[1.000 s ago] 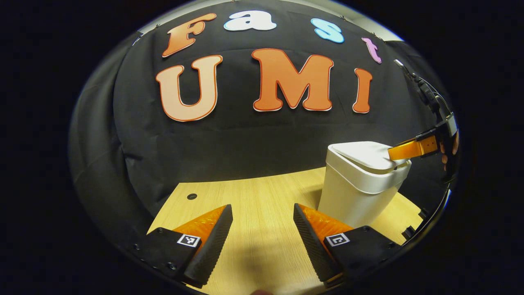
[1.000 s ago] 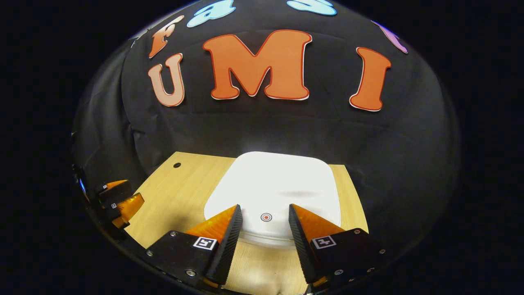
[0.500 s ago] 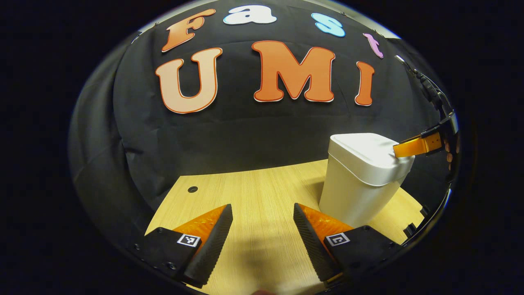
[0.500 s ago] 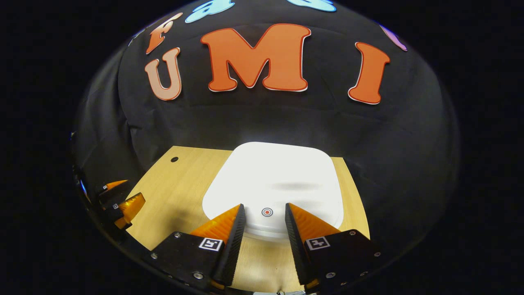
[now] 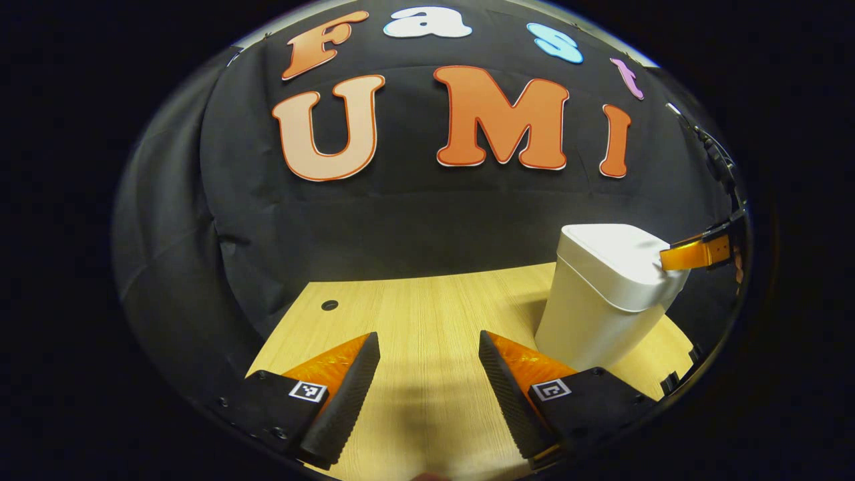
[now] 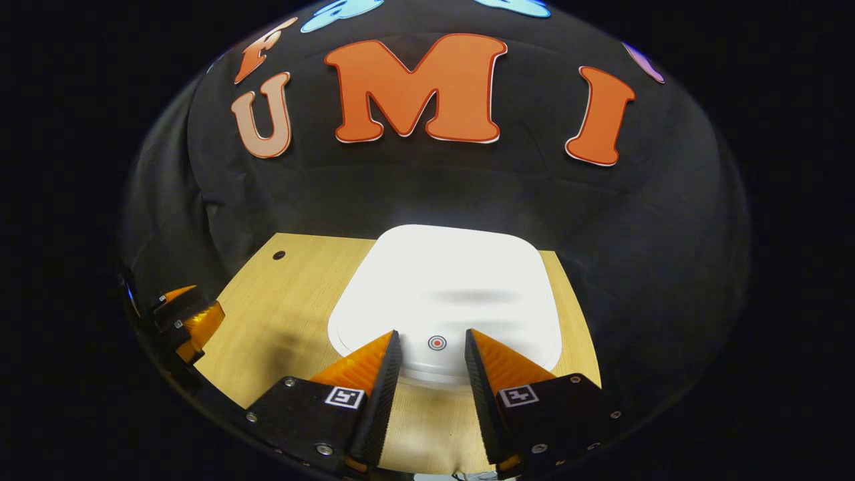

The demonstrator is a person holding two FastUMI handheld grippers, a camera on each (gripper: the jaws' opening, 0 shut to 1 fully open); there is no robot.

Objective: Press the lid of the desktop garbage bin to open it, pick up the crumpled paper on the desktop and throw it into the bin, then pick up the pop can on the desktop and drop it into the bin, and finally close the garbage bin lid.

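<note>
The white bin lid (image 6: 444, 294) now lies flat and flush on the desktop garbage bin (image 5: 601, 314); a second ago we saw its far edge tipped up, so it has just been pressed shut. The right gripper (image 6: 433, 351) has since drawn back a little off the lid's near edge beside the red dot mark (image 6: 436, 343), jaws narrowed and empty. The left gripper (image 5: 429, 364) hangs wide, holding nothing, over the bare wooden desktop (image 5: 427, 314). We see no paper or can out there (presumably inside), so we judge the task at its closing step.
</note>
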